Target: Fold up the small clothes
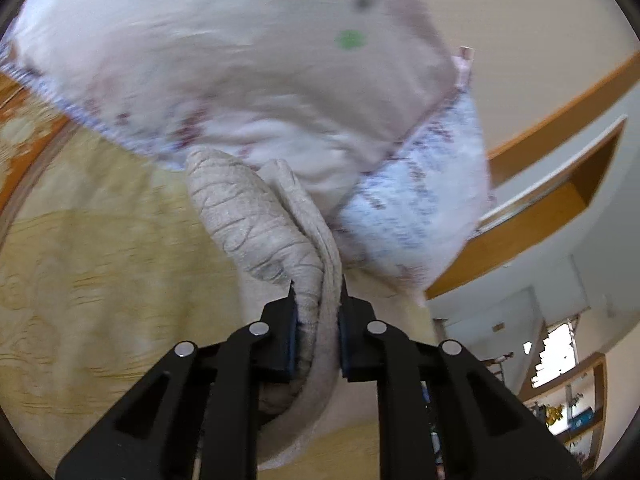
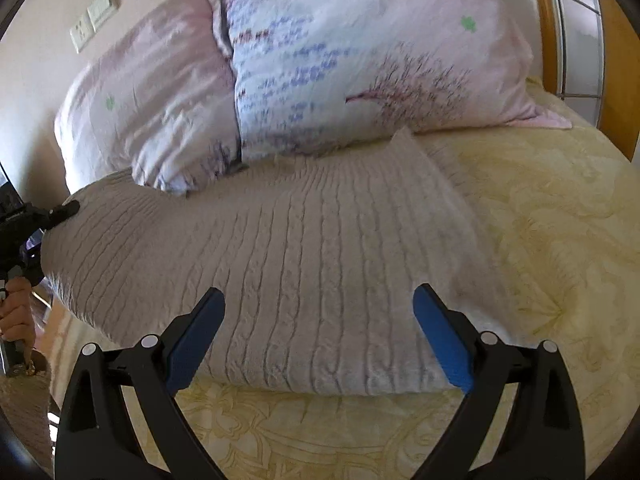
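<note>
A beige cable-knit sweater point(image 2: 288, 264) lies on the yellow bedspread point(image 2: 560, 216), its far edge against the pillows. My left gripper point(image 1: 318, 296) is shut on a bunched fold of the sweater point(image 1: 256, 216) and holds it lifted off the bed. In the right wrist view the left gripper point(image 2: 64, 210) shows at the far left, pinching the sweater's left end. My right gripper point(image 2: 318, 304) is open and empty, its blue pads spread above the sweater's near edge.
Two pink and white printed pillows point(image 2: 360, 60) point(image 2: 148, 96) lean at the head of the bed. A wooden headboard point(image 2: 612, 52) stands at the right. A wall switch plate point(image 2: 94, 16) is on the left wall. A wooden shelf point(image 1: 552, 200) shows in the left wrist view.
</note>
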`<state>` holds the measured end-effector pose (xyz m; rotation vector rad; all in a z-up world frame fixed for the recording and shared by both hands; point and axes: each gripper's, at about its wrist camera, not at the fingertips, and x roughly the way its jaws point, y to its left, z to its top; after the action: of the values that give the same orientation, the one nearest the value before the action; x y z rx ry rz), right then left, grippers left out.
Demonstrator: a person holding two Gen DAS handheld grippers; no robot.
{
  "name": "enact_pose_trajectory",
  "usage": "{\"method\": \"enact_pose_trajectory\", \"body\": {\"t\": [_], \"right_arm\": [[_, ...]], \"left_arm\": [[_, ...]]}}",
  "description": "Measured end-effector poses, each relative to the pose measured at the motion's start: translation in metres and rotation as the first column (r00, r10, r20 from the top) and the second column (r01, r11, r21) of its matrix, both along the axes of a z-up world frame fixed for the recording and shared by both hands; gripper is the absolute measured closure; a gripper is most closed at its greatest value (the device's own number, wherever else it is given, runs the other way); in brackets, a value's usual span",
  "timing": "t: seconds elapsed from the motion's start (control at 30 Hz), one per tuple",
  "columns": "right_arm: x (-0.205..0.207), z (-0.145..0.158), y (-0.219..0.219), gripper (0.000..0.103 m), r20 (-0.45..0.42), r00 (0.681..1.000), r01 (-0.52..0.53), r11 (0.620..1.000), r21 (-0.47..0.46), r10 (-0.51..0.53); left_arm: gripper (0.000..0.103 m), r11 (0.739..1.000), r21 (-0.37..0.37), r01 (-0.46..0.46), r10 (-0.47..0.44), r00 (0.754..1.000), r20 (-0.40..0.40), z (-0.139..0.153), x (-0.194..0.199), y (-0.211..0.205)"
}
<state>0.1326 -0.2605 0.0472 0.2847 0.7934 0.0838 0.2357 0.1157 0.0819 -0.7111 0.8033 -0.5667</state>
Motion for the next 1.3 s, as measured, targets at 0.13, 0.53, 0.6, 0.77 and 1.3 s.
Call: {"method": "enact_pose_trajectory", "body": {"t": [0.13,0.53,0.6,0.77,1.3], "right_arm": [[-0.007,0.012,-0.011,0.006,0.039,0.999,0.020,1.000,-0.021,-0.019],[-0.014,0.017,-0.049,0.006,0.064,0.993,0.104,0.995,0.006,-0.104],[-0.013,0.017,-0.059,0.006,0.055,0.991,0.122,0.992,0.042,-0.124],[-0.006,0.023,-0.080,0.009,0.044,0.995,0.080,0.977,0.197,-0.090],[0.076,-0.020,-0.064,0.040,-0.167,0.981,-0.004,0.874,0.486,0.097]], "left_arm": [[0.089,0.998,-0.012,0.055,-0.055,0.997,0.045,0.016,0.000,-0.038],[0.089,0.965,0.048,0.259,-0.257,0.965,-0.049,-0.011,0.014,-0.188],[0.087,0.950,0.055,0.308,-0.300,0.946,-0.121,-0.029,0.022,-0.215],[0.077,0.889,-0.078,0.451,-0.457,0.878,-0.139,-0.040,0.020,-0.238],[0.034,0.948,0.295,0.122,-0.083,0.986,-0.143,-0.045,0.014,-0.129]]}}
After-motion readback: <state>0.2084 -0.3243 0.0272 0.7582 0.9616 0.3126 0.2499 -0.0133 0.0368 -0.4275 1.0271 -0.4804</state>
